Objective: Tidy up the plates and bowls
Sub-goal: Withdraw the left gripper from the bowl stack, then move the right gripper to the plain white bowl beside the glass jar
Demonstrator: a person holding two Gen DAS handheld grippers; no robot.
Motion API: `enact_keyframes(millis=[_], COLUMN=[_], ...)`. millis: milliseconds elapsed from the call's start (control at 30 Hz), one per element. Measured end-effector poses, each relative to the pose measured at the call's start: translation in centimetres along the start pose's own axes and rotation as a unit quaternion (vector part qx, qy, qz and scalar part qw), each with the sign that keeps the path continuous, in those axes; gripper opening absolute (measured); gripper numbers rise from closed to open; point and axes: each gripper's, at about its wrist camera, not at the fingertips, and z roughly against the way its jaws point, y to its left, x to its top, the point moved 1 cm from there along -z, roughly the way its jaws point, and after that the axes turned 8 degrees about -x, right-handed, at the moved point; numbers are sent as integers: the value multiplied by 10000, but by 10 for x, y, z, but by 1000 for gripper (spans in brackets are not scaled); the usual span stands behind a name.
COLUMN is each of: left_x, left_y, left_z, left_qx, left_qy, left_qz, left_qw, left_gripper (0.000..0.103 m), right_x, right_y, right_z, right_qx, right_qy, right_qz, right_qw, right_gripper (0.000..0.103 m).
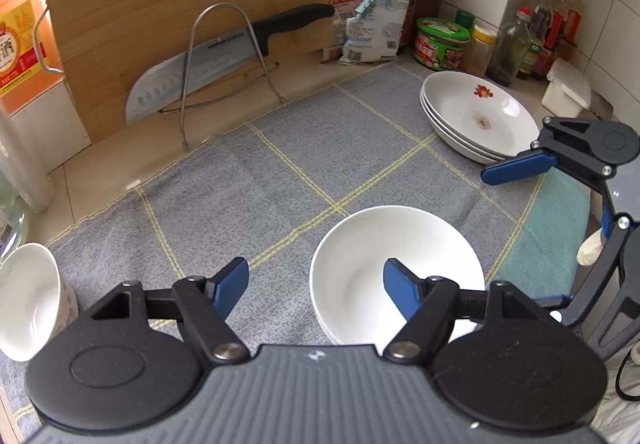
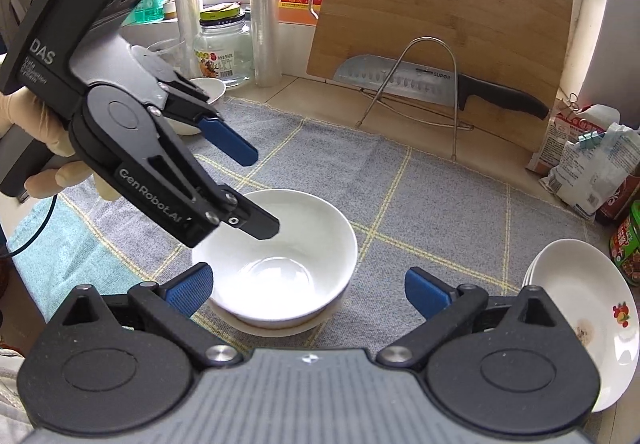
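Jaws of both grippers gape, gripping nothing.

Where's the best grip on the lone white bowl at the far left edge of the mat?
Take the small bowl by its rim, one finger inside, one outside, coming from above. It sits upright and open-topped on the grey mat, and its wall looks too wide to span. The left tool is nearest and stands open.
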Motion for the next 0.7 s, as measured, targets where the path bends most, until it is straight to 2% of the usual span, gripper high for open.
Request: enact_keyframes(millis=[67, 200, 367, 567, 700], left_x=[-6, -23, -45, -65, -79], left_y=[2, 1, 3, 14, 24], left_z=[8, 21, 33, 47, 52], left_qx=[88, 371, 829, 1668, 2033], left_qy=[-189, -591, -925, -981, -903], left_qz=[208, 625, 1260, 1675, 1606], left_qw=[9996, 9956, 9842, 9667, 9616], left_gripper=[83, 87, 92, 96, 99], right_x=[-3, -8, -8, 4, 18], right_y=[-4, -6, -7, -9, -3], right_z=[-5, -9, -9, -15, -21], right_qx=[-99, -74, 5, 294, 361], right_qy=[77, 145, 87, -94, -151], right_qz=[-38, -34, 23, 161, 275], right_qw=[9999, 9999, 10000, 9994, 9989], right_gripper=[103, 103, 103, 103, 103])
